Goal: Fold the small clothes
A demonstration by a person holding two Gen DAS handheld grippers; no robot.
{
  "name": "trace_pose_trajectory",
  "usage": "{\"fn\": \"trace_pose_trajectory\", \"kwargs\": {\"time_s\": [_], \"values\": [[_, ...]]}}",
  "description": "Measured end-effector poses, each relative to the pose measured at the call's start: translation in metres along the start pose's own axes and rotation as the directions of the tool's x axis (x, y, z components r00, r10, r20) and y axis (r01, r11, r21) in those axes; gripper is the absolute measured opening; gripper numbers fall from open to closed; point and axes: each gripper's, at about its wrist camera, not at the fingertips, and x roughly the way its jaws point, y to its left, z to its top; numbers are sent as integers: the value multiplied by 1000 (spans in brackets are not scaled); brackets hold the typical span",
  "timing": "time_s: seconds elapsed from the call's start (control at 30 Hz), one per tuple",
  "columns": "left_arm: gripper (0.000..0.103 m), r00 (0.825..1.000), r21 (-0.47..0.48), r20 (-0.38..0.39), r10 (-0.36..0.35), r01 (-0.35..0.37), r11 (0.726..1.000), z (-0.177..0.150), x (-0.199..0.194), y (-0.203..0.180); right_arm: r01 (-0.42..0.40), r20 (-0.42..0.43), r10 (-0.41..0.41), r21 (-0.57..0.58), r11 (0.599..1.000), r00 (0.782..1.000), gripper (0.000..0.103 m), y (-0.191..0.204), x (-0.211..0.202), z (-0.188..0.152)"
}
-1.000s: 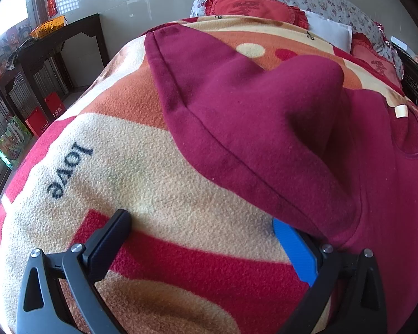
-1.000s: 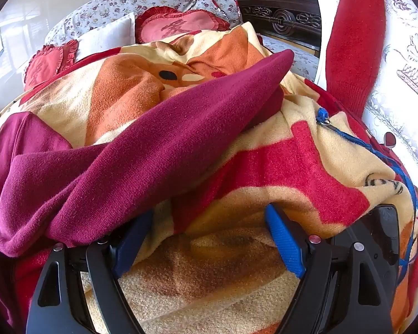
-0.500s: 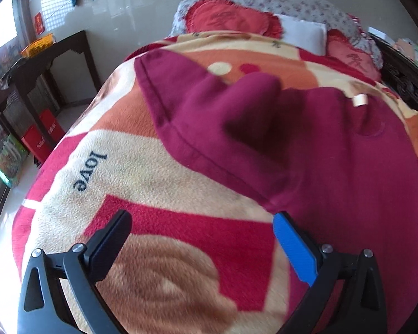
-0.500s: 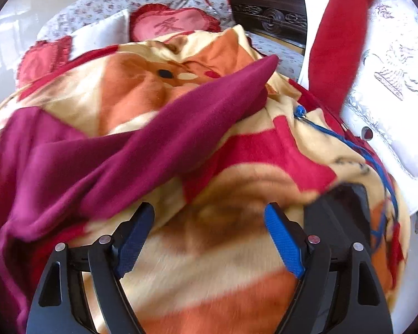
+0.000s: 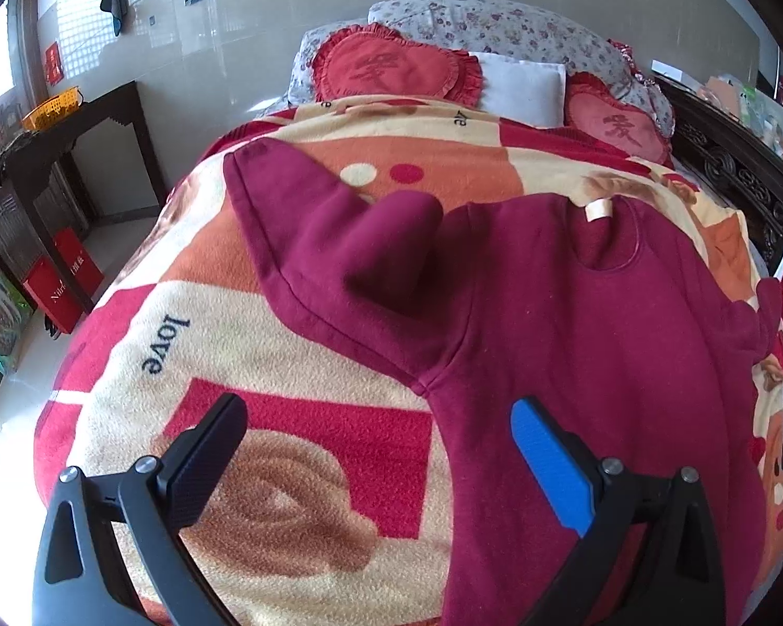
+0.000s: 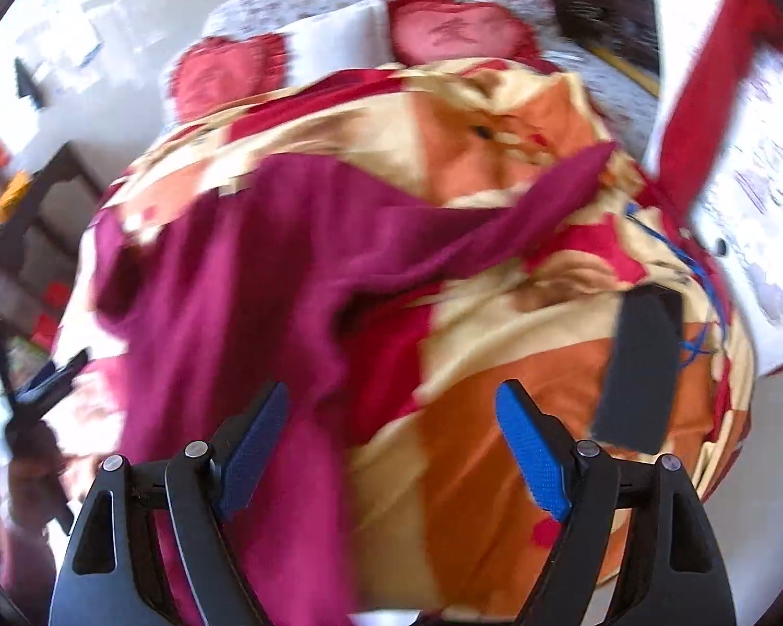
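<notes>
A maroon sweatshirt (image 5: 590,323) lies spread on a bed's patterned fleece blanket (image 5: 287,334), neck tag up, its left sleeve (image 5: 308,219) stretched toward the pillows with a raised fold. My left gripper (image 5: 376,448) hovers open above the sweatshirt's left side seam, holding nothing. In the blurred right wrist view the same sweatshirt (image 6: 245,281) fills the left half, its right sleeve (image 6: 537,208) running up to the right. My right gripper (image 6: 391,438) is open and empty above the sweatshirt's right edge. The other gripper (image 6: 42,391) shows at the far left.
Heart-shaped red cushions (image 5: 396,68) and a white pillow (image 5: 522,88) sit at the bed head. A dark side table (image 5: 78,130) and red bags (image 5: 62,281) stand left of the bed. A black phone (image 6: 637,365) and a blue cord (image 6: 704,308) lie on the blanket's right side.
Both grippers have pulled back and risen away from the sweatshirt. More of the bed and garment is in view. The right wrist view is now motion-blurred.
</notes>
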Motion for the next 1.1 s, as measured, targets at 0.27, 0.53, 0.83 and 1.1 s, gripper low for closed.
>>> {"fn": "trace_pose_trajectory", "kwargs": {"time_s": [0.27, 0.53, 0.83, 1.1], "values": [[103, 1000, -11, 10, 8, -8, 1000, 7, -3, 7, -82, 26, 87, -143, 986, 996, 65, 80, 9, 21], [103, 1000, -17, 1, 18, -18, 1000, 14, 8, 11, -19, 63, 31, -182, 983, 998, 65, 128, 76, 36], [103, 1000, -8, -7, 19, -20, 1000, 22, 22, 6, 47, 59, -37, -175, 984, 998, 64, 141, 129, 39], [103, 1000, -12, -14, 24, -24, 1000, 29, 35, 7, 35, 46, -27, -182, 983, 999, 64, 151, 143, 44]]}}
